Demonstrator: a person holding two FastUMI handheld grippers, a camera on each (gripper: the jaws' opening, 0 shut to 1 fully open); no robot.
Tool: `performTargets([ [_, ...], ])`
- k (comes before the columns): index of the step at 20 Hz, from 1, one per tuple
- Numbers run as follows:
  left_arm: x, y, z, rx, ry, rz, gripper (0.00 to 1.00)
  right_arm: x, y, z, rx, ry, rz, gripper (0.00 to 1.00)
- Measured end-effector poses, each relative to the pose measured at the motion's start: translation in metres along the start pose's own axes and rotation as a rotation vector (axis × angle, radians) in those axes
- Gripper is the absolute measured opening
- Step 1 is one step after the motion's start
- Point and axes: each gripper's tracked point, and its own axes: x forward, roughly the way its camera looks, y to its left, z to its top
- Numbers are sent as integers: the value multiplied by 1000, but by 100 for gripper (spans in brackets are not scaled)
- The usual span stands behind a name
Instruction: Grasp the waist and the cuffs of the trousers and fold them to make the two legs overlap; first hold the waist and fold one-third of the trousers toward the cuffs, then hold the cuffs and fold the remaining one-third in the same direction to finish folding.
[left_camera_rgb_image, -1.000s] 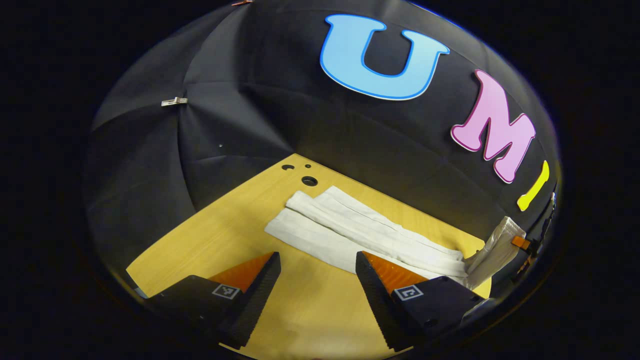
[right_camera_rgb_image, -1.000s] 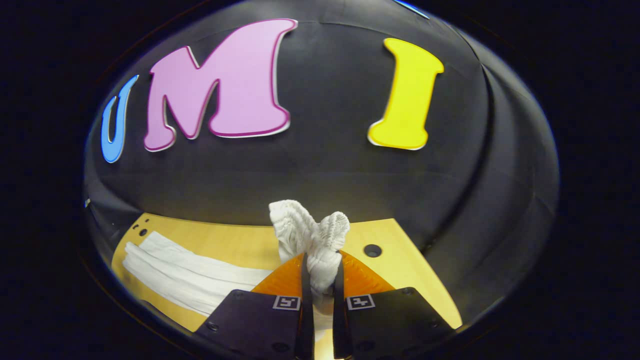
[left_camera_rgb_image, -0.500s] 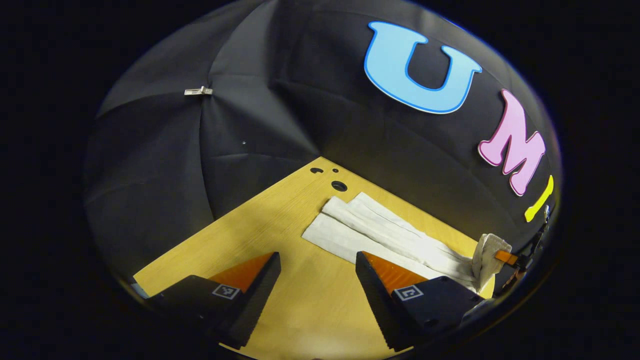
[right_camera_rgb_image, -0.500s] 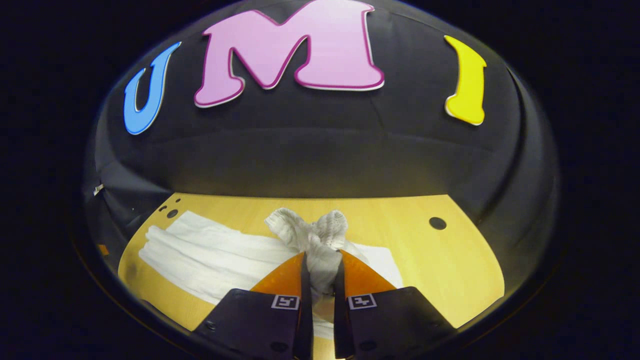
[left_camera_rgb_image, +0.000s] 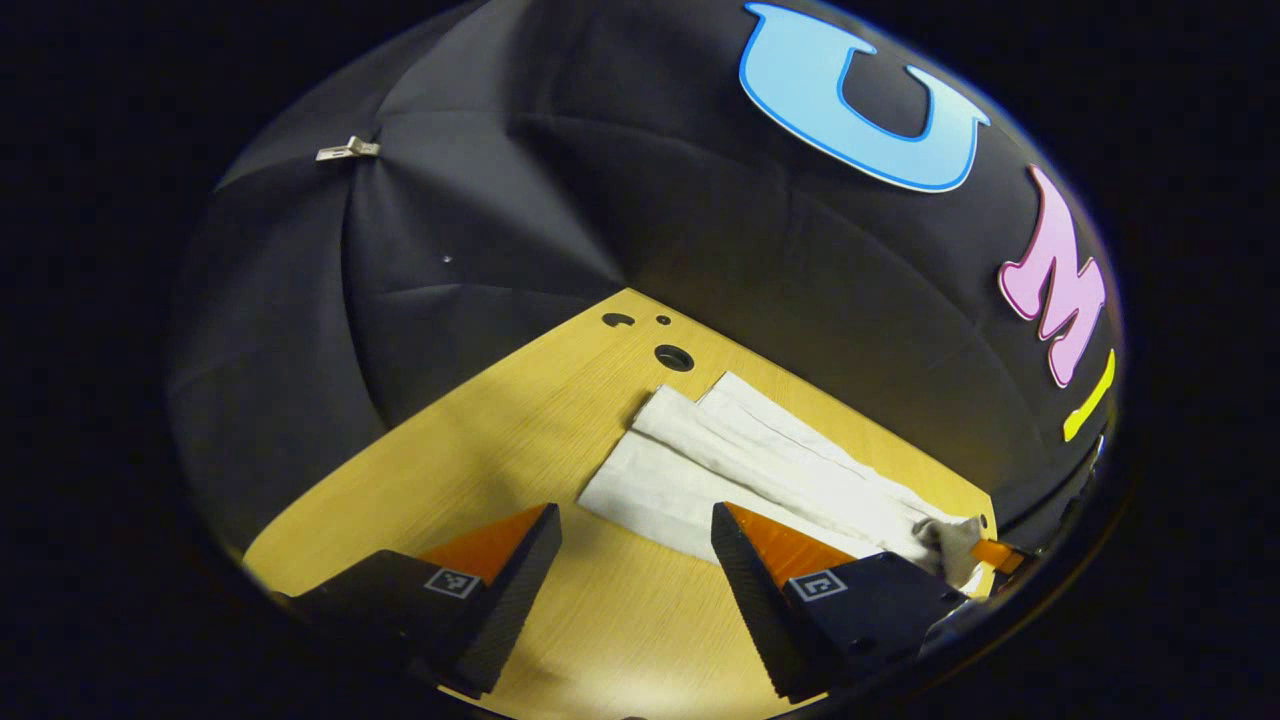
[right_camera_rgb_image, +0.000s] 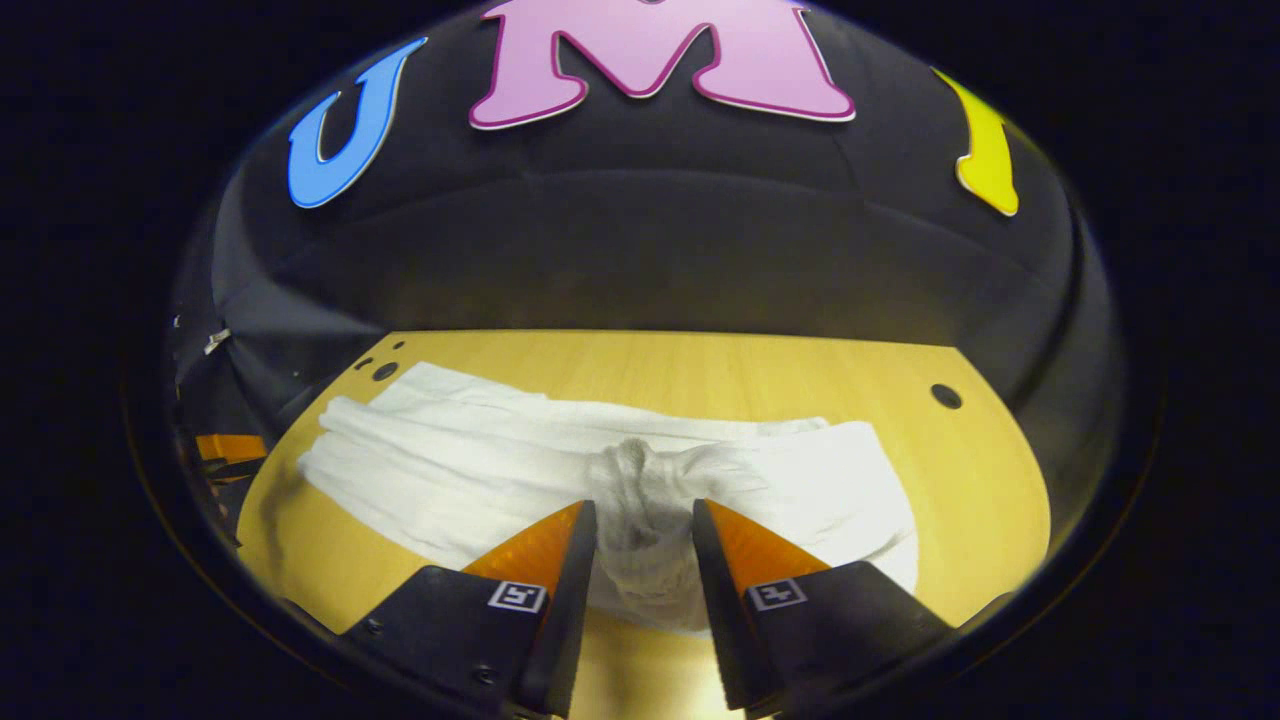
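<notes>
White trousers (left_camera_rgb_image: 740, 460) lie lengthwise on the wooden table (left_camera_rgb_image: 480, 440), their legs overlapped and the cuffs toward the far corner. My left gripper (left_camera_rgb_image: 635, 525) hangs open over bare wood just short of the cuff end. In the right gripper view the trousers (right_camera_rgb_image: 450, 470) stretch to the left, and the waist end (right_camera_rgb_image: 830, 480) lies folded over them. The bunched waistband (right_camera_rgb_image: 640, 480) sits between the parted fingers of my right gripper (right_camera_rgb_image: 642, 520), low on the cloth. That gripper (left_camera_rgb_image: 992, 553) also shows at the waist end in the left gripper view.
Round holes (left_camera_rgb_image: 674, 357) pierce the table's far left corner, and another hole (right_camera_rgb_image: 945, 396) sits at the right. The black cloth wall rises close behind the table. Bare wood (right_camera_rgb_image: 700, 365) runs behind the trousers.
My right gripper came down with the raised waistband, laid it on the trousers, and its fingers parted. The left gripper stayed open and shifted only slightly.
</notes>
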Motion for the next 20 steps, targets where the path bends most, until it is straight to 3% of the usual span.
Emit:
performTargets([
  [2,26,2,2,18,5,12,96,-9,-3,-12,-32,12,-16,94],
  [4,49,7,-2,58,36,29,96,-33,5,-19,-32,10,-14,99],
  [12,92,4,-11,205,83,54,96,-127,-44,-56,-44,5,-111,99],
  [15,102,5,-22,341,126,100,96,-153,-59,-68,-22,11,-153,99],
  [17,107,-7,-25,399,138,72,99,-168,-65,-76,-20,22,-171,98],
  [20,107,-10,-26,412,154,65,88,-184,-69,-85,-20,30,-192,99],
])
